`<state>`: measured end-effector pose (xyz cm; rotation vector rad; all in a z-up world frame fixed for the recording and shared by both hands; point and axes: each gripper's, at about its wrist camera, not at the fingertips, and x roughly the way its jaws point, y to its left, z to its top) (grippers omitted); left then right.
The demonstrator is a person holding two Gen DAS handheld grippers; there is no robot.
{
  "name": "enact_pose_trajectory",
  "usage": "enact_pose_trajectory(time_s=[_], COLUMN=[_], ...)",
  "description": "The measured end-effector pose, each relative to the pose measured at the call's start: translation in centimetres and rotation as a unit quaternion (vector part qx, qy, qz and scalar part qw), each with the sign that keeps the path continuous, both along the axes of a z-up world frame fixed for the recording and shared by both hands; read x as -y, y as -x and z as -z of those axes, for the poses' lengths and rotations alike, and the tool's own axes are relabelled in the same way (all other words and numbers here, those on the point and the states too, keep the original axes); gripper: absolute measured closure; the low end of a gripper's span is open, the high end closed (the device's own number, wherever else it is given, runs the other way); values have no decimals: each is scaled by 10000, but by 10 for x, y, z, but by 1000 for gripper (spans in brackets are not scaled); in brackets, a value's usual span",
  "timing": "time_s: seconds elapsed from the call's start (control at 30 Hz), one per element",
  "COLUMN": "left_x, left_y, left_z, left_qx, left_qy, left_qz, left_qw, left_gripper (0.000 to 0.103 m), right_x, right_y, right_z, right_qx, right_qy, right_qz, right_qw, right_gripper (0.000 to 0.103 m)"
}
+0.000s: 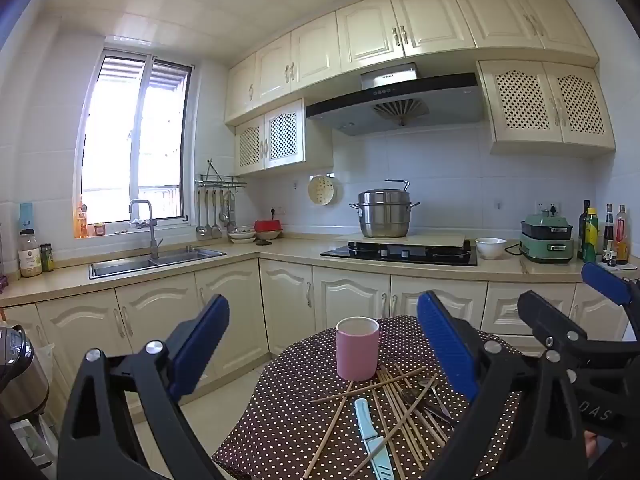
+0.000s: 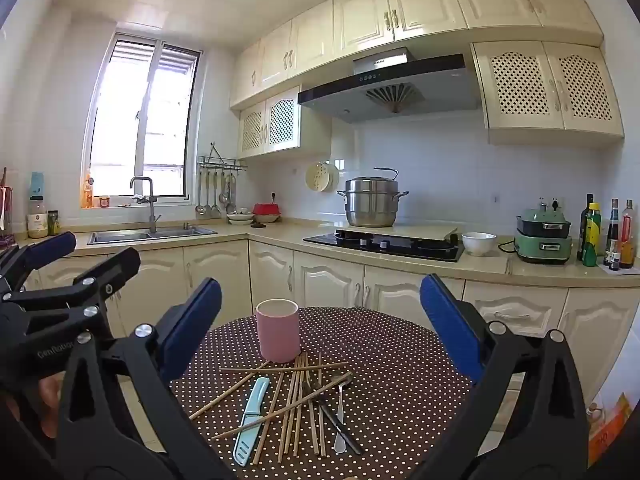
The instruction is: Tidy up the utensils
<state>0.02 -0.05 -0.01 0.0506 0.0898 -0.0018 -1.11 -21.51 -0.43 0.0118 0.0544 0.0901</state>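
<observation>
Both grippers, left gripper point(image 1: 323, 344) and right gripper point(image 2: 321, 320), hung spread above tabletop point(image 2: 400, 360); pink cup point(image 2: 278, 330) stood behind scattered chopsticks point(image 2: 296, 400)

Right gripper point(image 2: 320, 320) hovering wide open over the round brown polka-dot table point(image 2: 400, 360)

A pink cylindrical cup point(image 2: 278, 330) is standing upright; just before it, loose wooden chopsticks point(image 2: 298, 396) are lying crisscrossed among a pale-blue sheathed knife point(image 2: 250, 420) and metal cutlery point(image 2: 334, 412).
</observation>
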Motion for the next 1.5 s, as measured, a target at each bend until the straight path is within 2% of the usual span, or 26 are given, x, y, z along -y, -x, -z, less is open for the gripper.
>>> enact_pose_trajectory(time_s=[1.5], left_x=[-3], left_y=[-2], left_z=[2], left_qx=[-25], left_qy=[5], left_qz=[-9], left_qw=[10000], left_gripper=[10], right_x=[0], right_y=[-2], right_z=[6], right_qx=[-24], right_qy=[-18], right_qz=[17], right_qw=[10000], right_gripper=[6])
